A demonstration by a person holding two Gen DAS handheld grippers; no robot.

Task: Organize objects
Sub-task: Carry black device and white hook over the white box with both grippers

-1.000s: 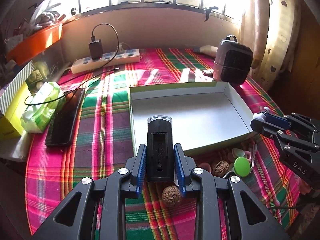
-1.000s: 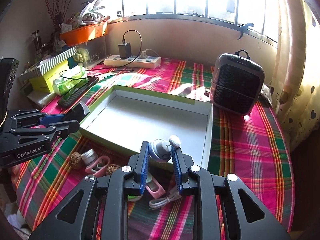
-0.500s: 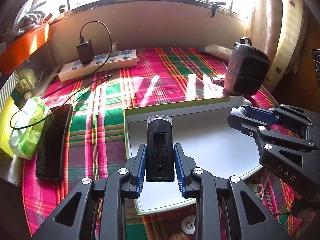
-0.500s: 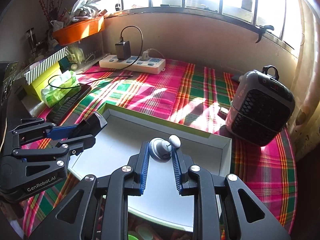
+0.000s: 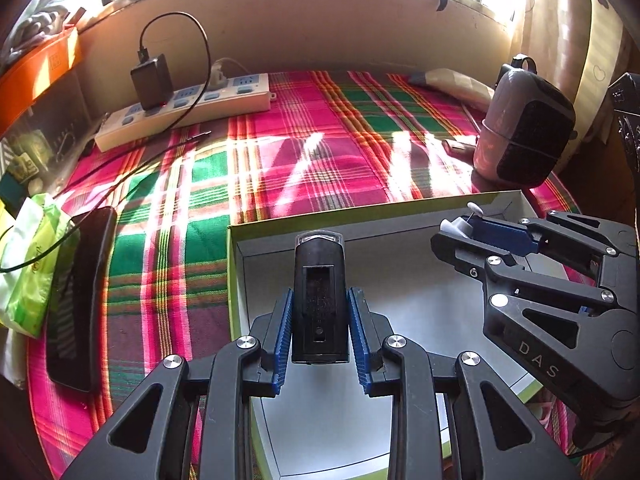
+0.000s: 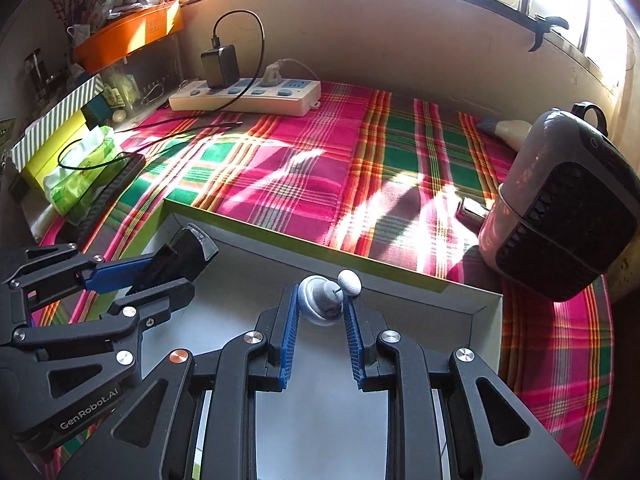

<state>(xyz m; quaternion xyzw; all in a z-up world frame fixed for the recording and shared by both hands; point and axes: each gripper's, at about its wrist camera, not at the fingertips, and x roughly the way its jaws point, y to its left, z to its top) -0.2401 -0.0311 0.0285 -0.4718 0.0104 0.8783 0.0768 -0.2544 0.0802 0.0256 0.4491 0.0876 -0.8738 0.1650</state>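
A small black gadget [image 5: 319, 300] with a clear tip is held tight between the blue fingers [image 5: 282, 344] of the left gripper [image 5: 320, 344]. It is held above the near left part of the shallow box [image 5: 234, 280], which has a green rim and a white floor. A little grey round thing with a white ball on a pin [image 6: 325, 300] is gripped by the right gripper [image 6: 322, 320], over the far right part of the same box. Both things are up in the air and are not yet touching the box floor, as far as can be seen.

The step in hand looks like putting both things down inside the box. To do it well, each thing should be lowered slowly until it rests on the white floor. Only then should the fingers be opened. If they are opened too high, the round thing may roll or bounce.

The black gadget is best laid flat near the left wall, so room is left for more things. The round thing should be set down well apart from it, close to a corner where it can be stopped by the walls. The two grippers should be kept apart so they are not bumped together. The heater [image 5: 524, 132] beside the box on the plaid table [image 5: 320, 152] should not be knocked.
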